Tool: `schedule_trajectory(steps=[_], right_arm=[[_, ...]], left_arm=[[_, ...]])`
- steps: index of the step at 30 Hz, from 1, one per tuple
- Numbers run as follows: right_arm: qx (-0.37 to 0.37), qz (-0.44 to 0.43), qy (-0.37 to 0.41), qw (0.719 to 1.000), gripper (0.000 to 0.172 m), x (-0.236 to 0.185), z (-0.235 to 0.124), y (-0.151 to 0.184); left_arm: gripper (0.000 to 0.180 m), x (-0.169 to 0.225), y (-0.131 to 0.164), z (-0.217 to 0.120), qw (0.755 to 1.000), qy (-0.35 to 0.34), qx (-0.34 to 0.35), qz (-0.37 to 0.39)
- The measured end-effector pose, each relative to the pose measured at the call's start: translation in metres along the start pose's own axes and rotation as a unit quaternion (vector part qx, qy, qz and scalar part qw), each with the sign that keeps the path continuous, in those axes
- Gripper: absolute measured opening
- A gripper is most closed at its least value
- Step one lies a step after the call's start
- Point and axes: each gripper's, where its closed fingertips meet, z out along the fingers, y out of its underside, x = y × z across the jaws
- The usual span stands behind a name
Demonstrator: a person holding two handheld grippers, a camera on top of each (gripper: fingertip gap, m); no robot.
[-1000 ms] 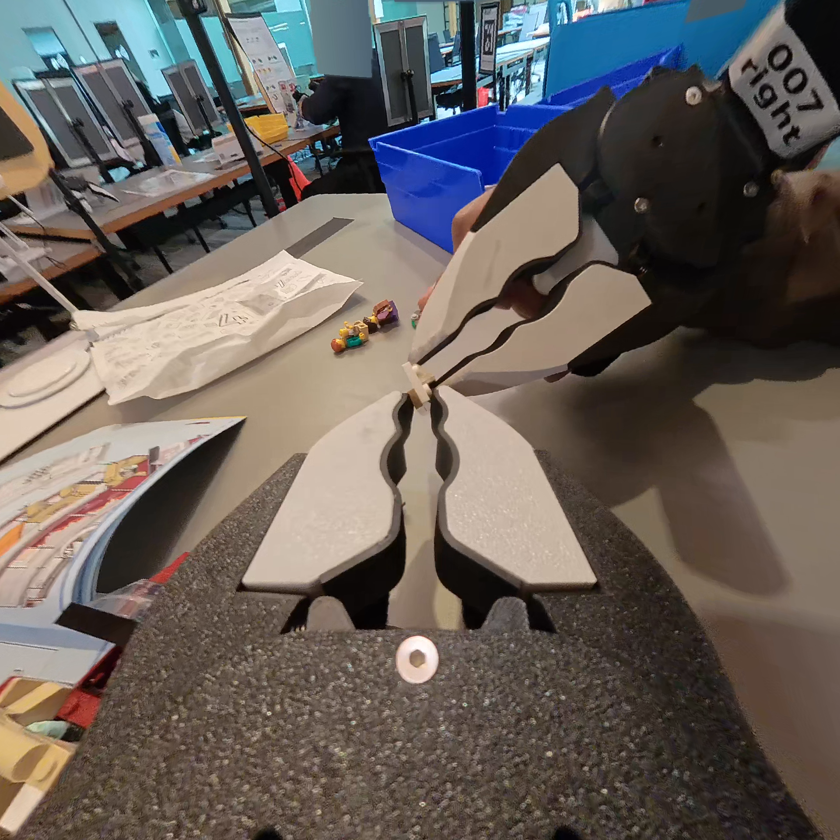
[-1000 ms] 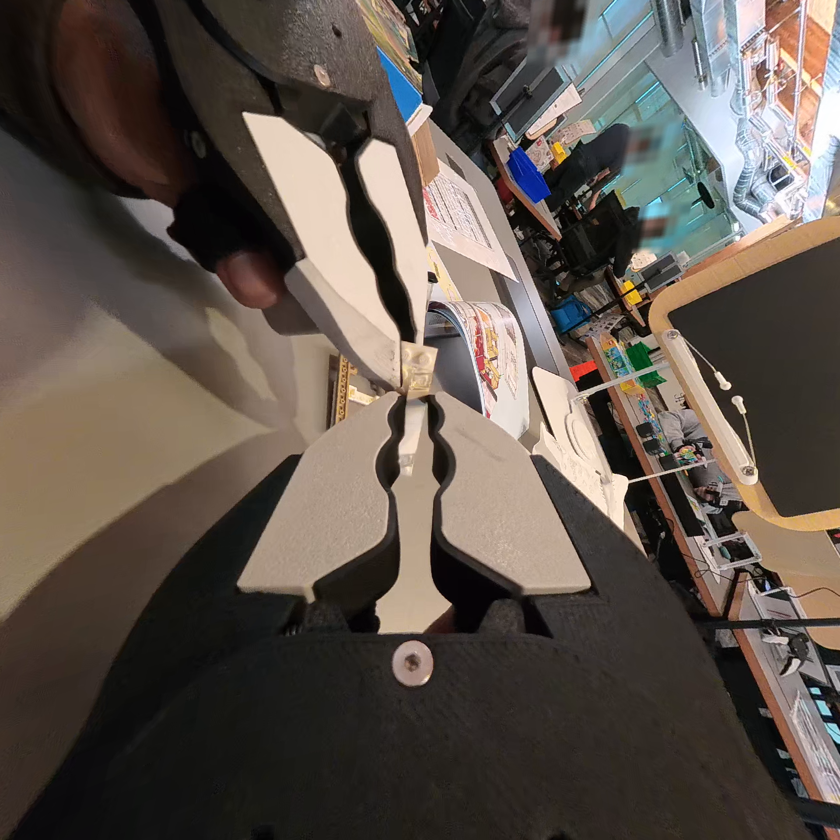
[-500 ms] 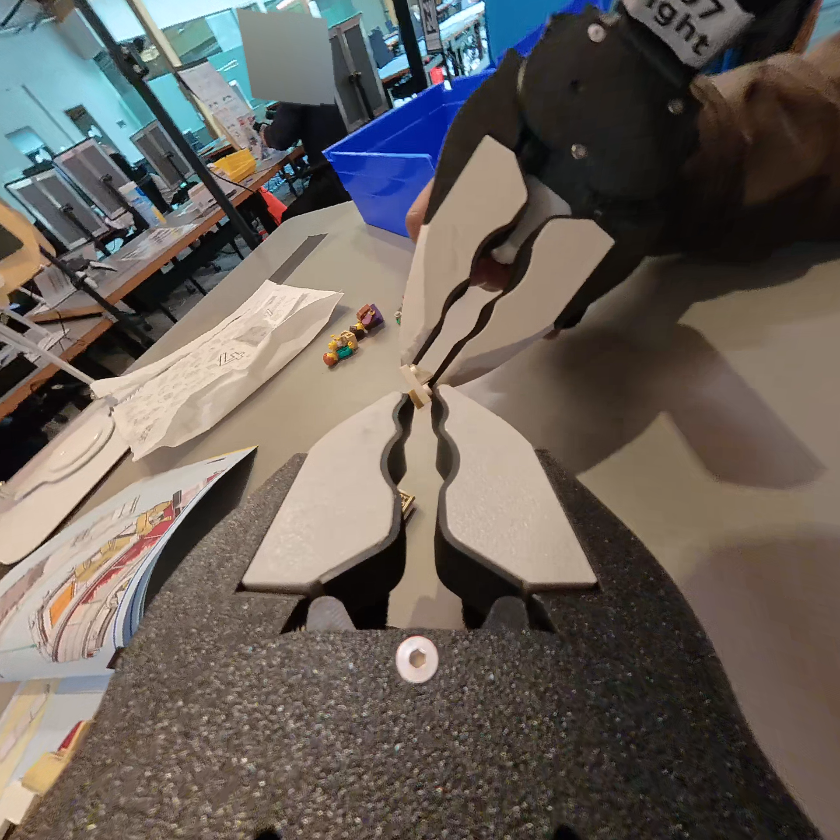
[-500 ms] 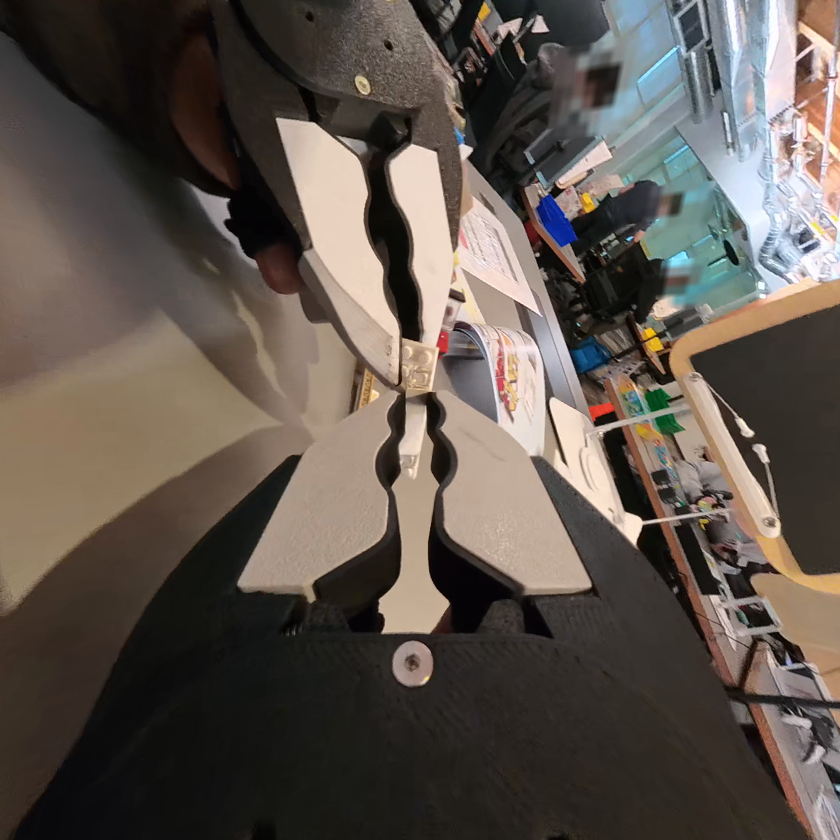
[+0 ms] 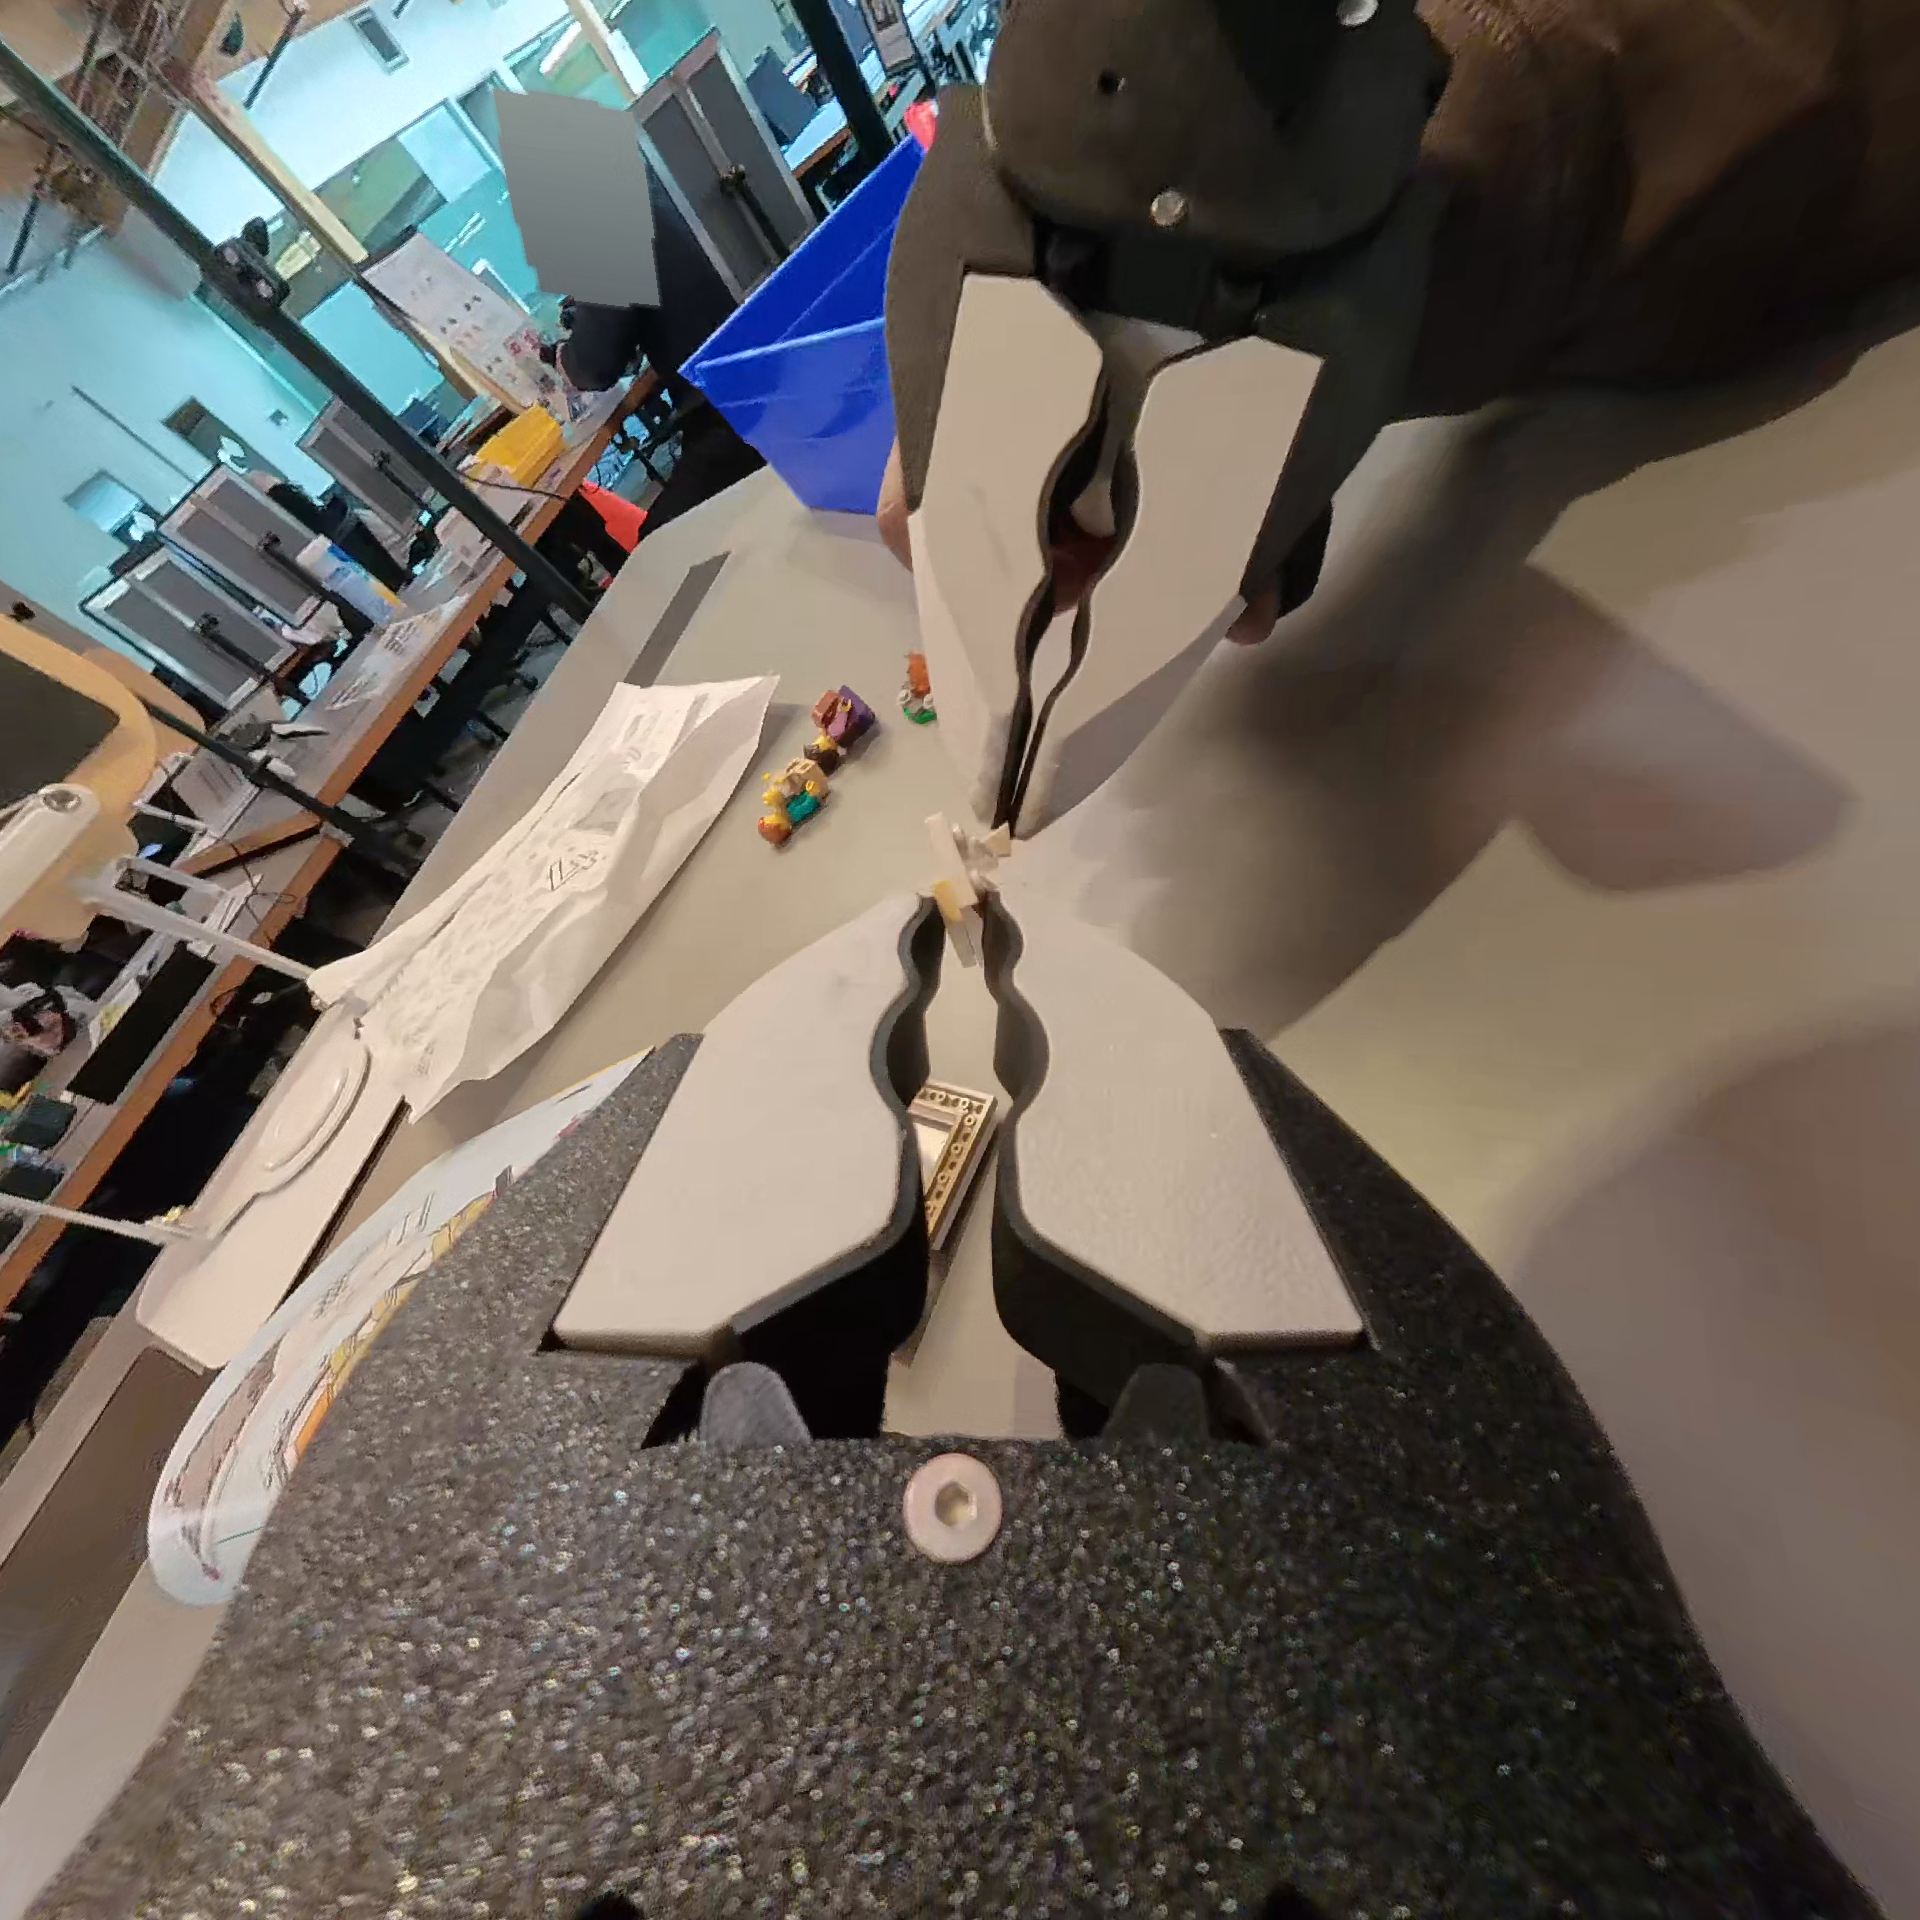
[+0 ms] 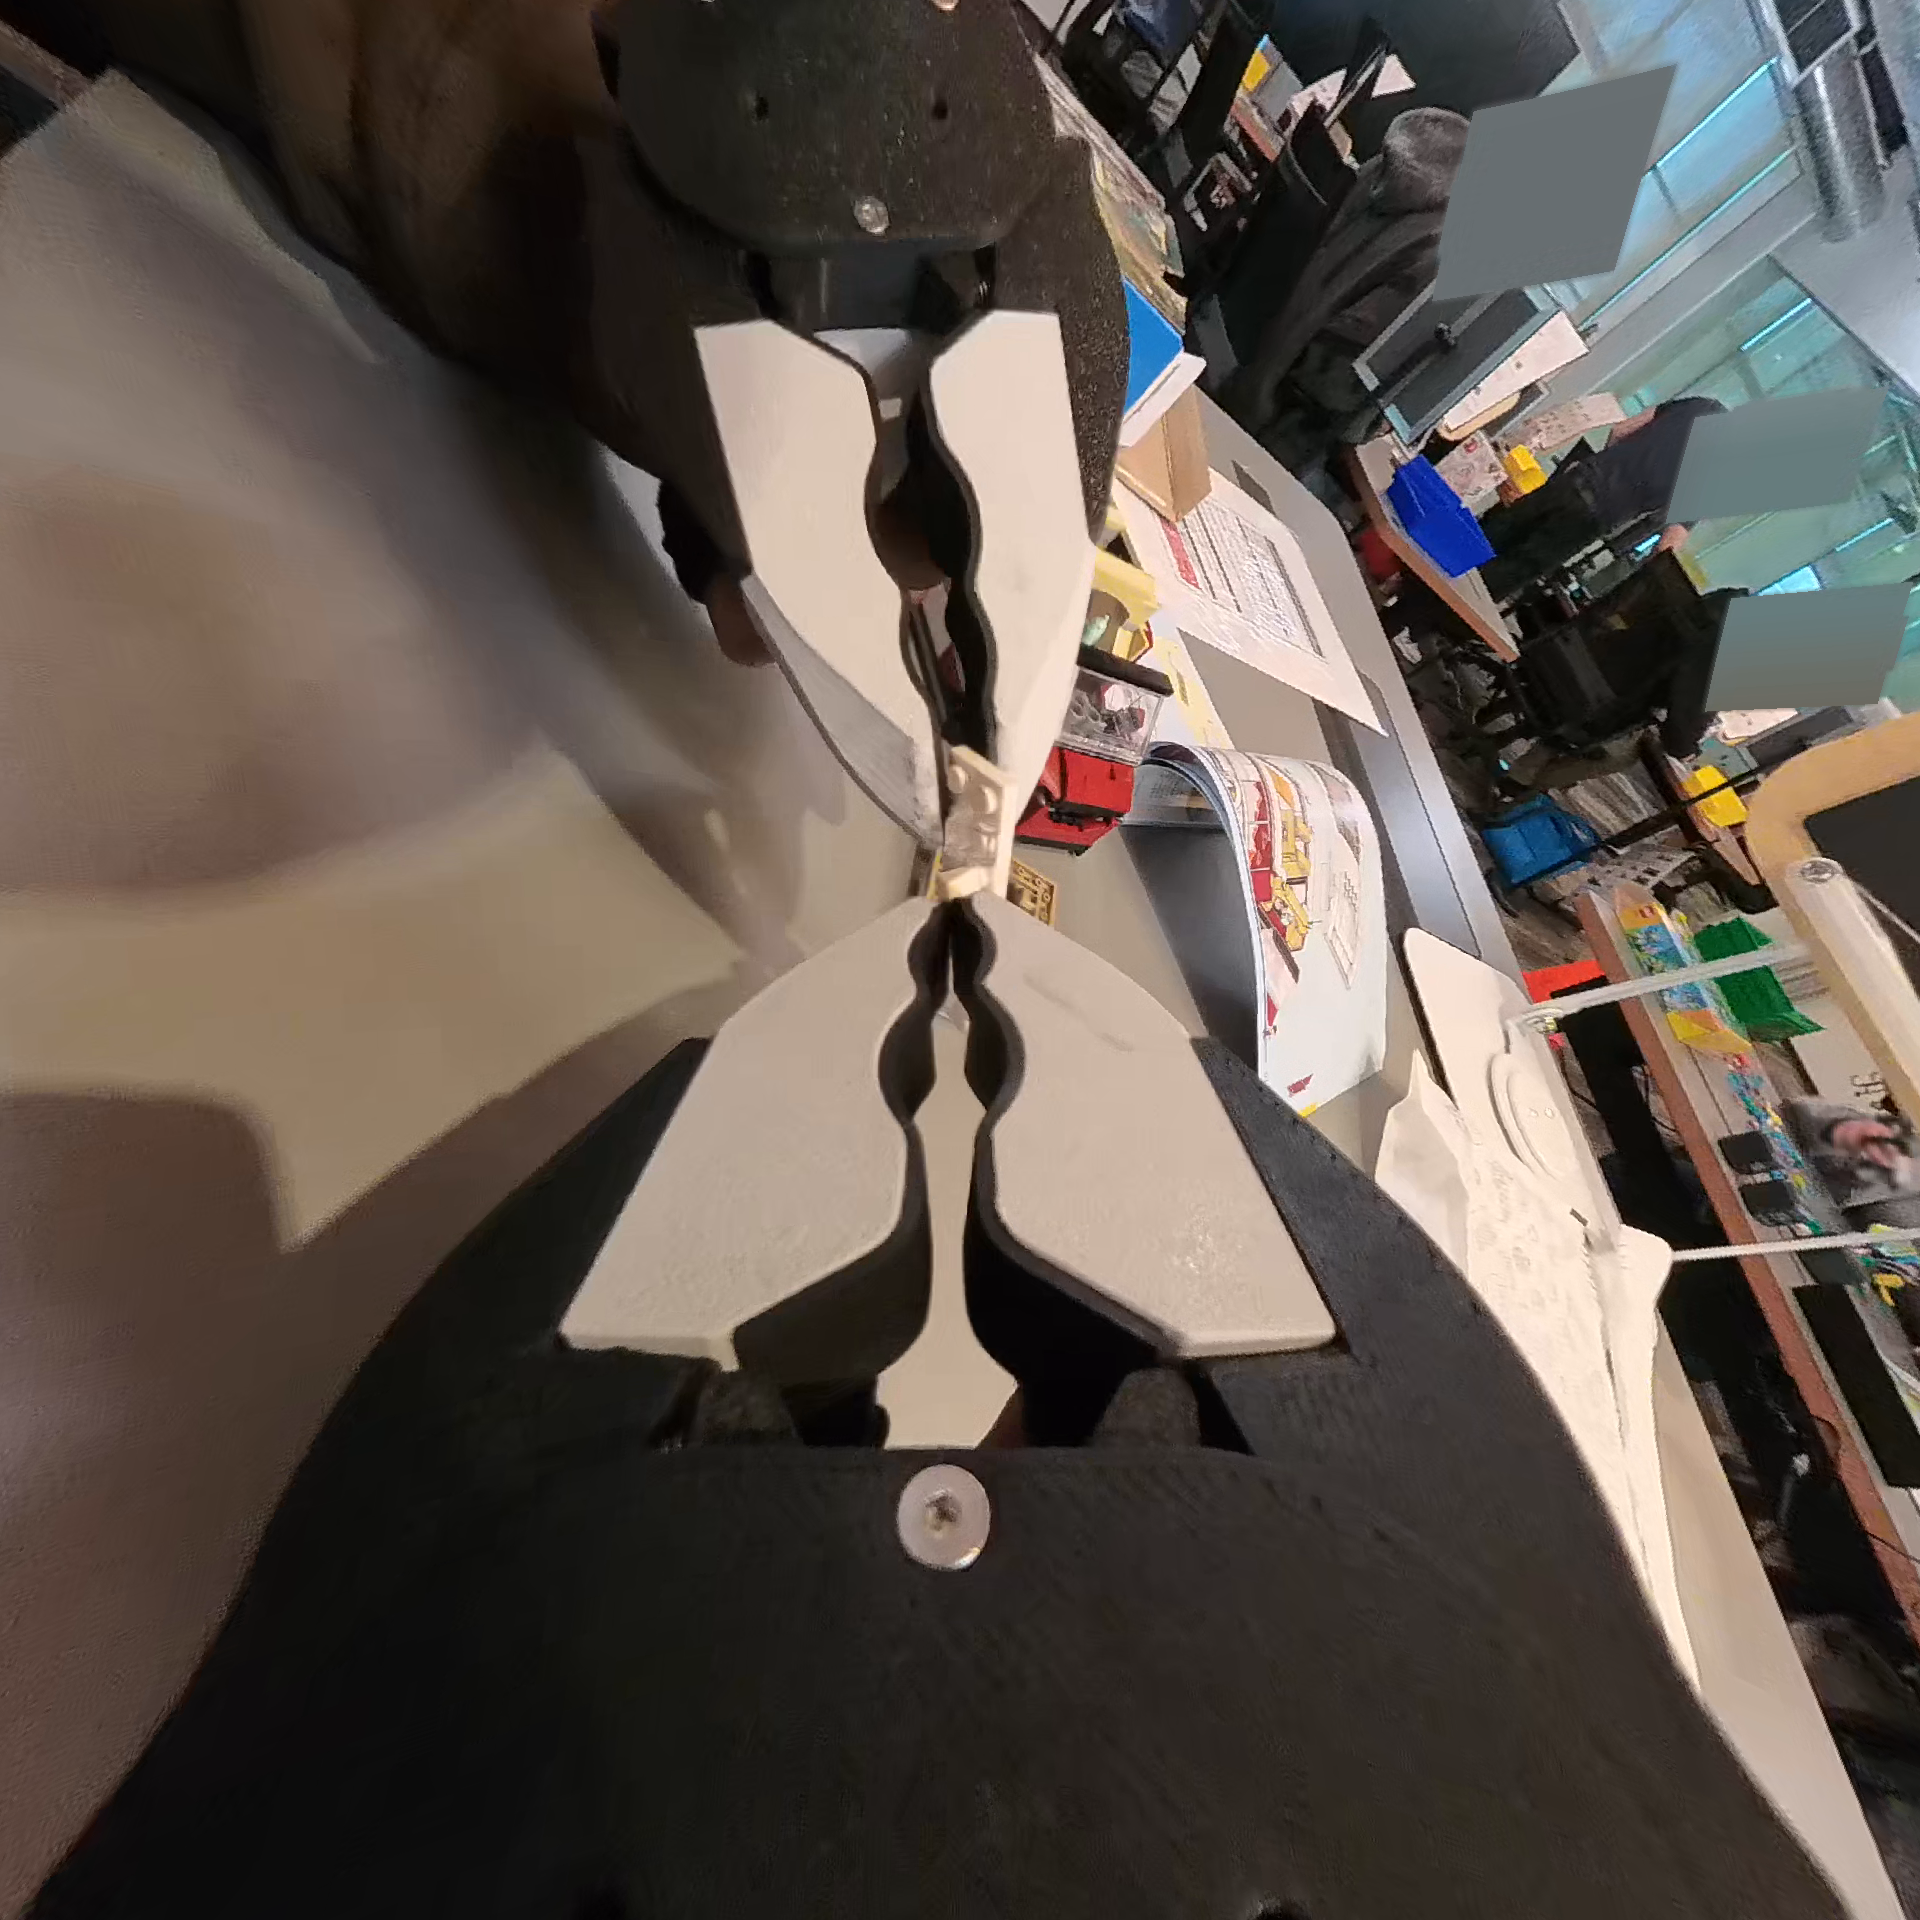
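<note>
My left gripper (image 5: 961, 912) is shut on a small stack of white and cream brick plates (image 5: 958, 873) and holds it above the grey table (image 5: 1558, 1143). My right gripper (image 5: 1013, 816) faces it tip to tip, and its shut tips touch the far end of the stack. In the right wrist view my right gripper (image 6: 951, 920) has its jaws together with nothing between the fingers. The white plates (image 6: 977, 816) stand just beyond its tips, pinched in the left gripper (image 6: 961, 800) above them.
Small colourful toy figures (image 5: 821, 758) and a white paper bag (image 5: 540, 904) lie to the left. A blue bin (image 5: 810, 416) stands behind. An open picture booklet (image 6: 1309, 904), a tan framed tile (image 6: 1034, 896) and a red brick model (image 6: 1081, 800) lie under the grippers. Less than 4 cm separates the two grippers' tips.
My right jaws have closed. The white plate that stood between its fingers is gone from them and now sits on the stack in my left gripper. Both grippers have turned to face each other.
</note>
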Motion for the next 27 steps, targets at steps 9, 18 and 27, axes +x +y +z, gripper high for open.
schedule_trajectory(steps=[9, 18, 27], right_arm=[[-0.019, 0.011, 0.028, 0.999, 0.0, 0.01, -0.006, 0.013], [-0.114, 0.012, 0.2, 0.973, 0.0, 0.046, -0.071, 0.051], [-0.176, 0.166, 0.324, 0.915, 0.0, 0.065, -0.195, 0.108]], left_arm=[[0.008, -0.007, 0.009, 0.003, 0.993, 0.012, -0.011, -0.116], [0.008, -0.012, 0.013, 0.002, 0.988, 0.012, -0.013, -0.151], [0.008, -0.007, 0.016, 0.005, 0.985, 0.023, -0.018, -0.167]])
